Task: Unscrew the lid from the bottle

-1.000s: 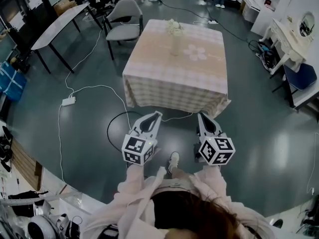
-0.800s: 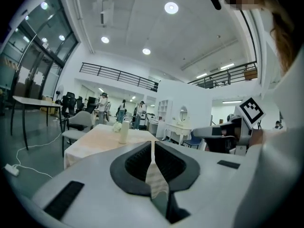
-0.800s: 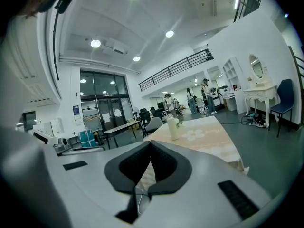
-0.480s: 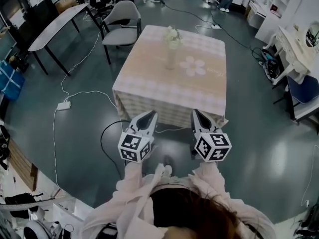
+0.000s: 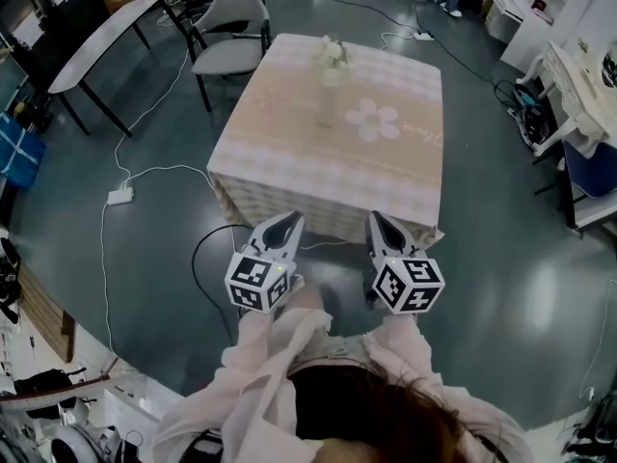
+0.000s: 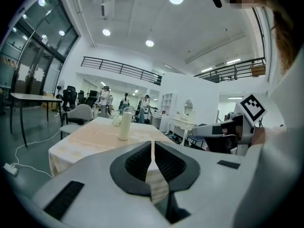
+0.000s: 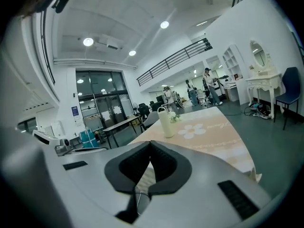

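While the bottle (image 5: 329,104) stands toward the bench's (image 5: 280,167) far edge, lid (image 7: 163,111) apparently on, the left gripper (image 5: 288,222) and right gripper (image 5: 375,220) hang short of its near edge, fingers (image 6: 133,163) pressed together, empty. Approach, grip and unscrewing all remain.

bench (image 5: 289,157): pink checked cloth | grey chair (image 5: 231,27): at far-left corner | white power strip (image 5: 120,196): floor, left

head view: bottle (image 5: 329,104) lid (image 5: 328,75) too small to tell | left gripper view: table (image 6: 90,141) near side hidden behind left tool (image 6: 152,146)
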